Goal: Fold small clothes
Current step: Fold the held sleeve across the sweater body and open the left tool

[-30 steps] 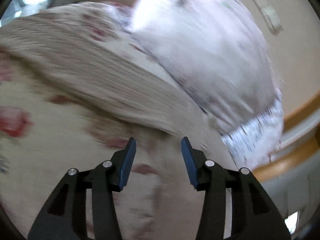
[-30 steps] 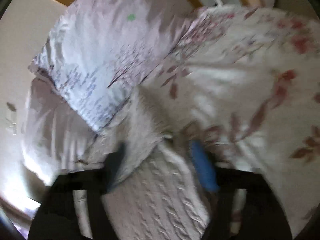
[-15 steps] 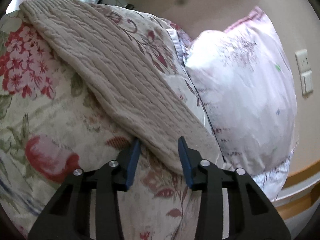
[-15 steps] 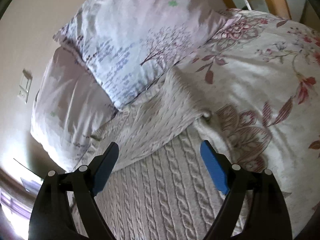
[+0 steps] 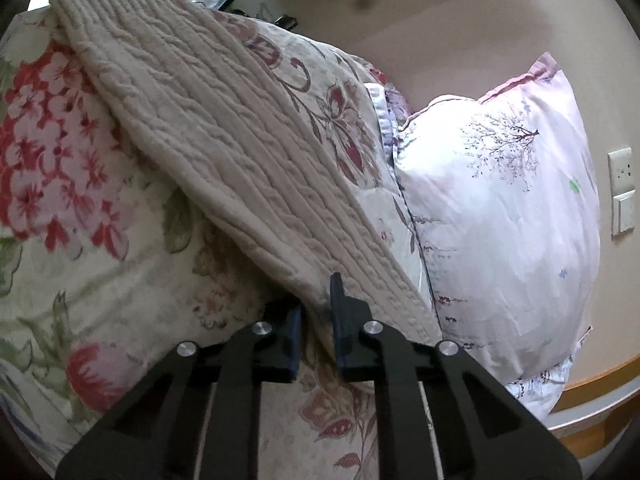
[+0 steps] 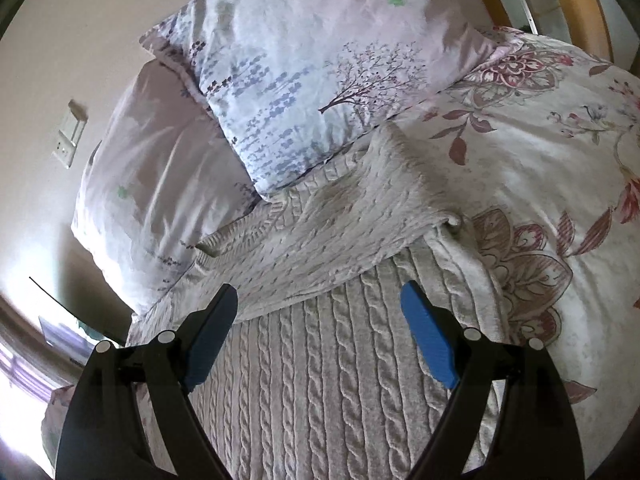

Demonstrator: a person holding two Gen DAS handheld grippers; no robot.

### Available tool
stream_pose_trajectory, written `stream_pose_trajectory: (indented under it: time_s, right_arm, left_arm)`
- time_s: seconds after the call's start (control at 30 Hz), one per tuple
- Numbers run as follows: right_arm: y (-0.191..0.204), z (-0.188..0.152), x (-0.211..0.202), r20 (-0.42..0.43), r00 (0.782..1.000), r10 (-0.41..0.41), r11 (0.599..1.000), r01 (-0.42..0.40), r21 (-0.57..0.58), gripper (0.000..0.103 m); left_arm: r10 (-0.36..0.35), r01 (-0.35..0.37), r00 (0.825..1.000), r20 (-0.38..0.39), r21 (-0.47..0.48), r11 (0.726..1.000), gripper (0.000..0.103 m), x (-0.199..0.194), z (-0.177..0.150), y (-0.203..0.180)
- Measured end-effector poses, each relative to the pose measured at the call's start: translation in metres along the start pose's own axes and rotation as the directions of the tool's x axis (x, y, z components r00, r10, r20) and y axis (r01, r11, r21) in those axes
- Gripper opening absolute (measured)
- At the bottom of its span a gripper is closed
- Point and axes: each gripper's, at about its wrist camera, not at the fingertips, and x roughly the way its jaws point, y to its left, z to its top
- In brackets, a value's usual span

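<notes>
**A:** What do you see on the left side now?

**B:** My left gripper (image 5: 316, 320) has closed in on the near edge of the sweater (image 5: 224, 152). Half a second ago its fingers were still a bit apart around that edge. Now the knit sits pinched between them. So I have a hold on it.

**A:** And the right one?

**B:** My right gripper (image 6: 320, 332) is wide open and holds nothing. It hangs over the sweater (image 6: 320, 380), just near of the part that is already turned over. It looks about the same as half a second ago.

**A:** Where is the sweater?

**B:** It lies on the bed, on the flower quilt (image 6: 560, 152). Its far end is next to the pillows (image 6: 304, 60); I can't tell if it touches them. A flap is folded over across the far part. A small wrinkled bump sits at the right end of that flap.

**A:** What does the new grip mean?

**B:** I think the next fold can start. The left side has its edge. The right side needs an edge too, or the sweater may drag and twist when I lift.

**A:** Anything to watch?

**B:** The knit looks thick and floppy. It may slip out if I pull fast.
</notes>
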Motion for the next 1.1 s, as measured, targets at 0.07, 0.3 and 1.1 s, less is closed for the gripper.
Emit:
stream_pose_trajectory:
  time_s: [0.07, 0.3, 1.1]
  right_arm:
    - [0.0, 0.0, -0.001, -0.003, 1.0, 0.006, 1.0, -0.006, -0.007, 0.085]
    - [0.005, 0.001, -0.008, 0.007, 1.0, 0.029, 0.998, -0.029, -0.05, 0.085]
    - [0.002, -0.012, -0.013, -0.025, 0.999, 0.031, 0.996, -0.033, -0.083, 0.085]
  left_arm:
    - [-0.003, 0.003, 1.0, 0.013, 0.03, 1.0, 0.008, -0.003, 0.0, -0.01]
    - [-0.155, 0.149, 0.988, 0.021, 0.175, 0.973, 0.007, -0.019, -0.019, -0.077]
    - [-0.217, 0.385, 0.874, -0.434, 0.346, 0.856, 0.007, 0.075, -0.228, -0.164]
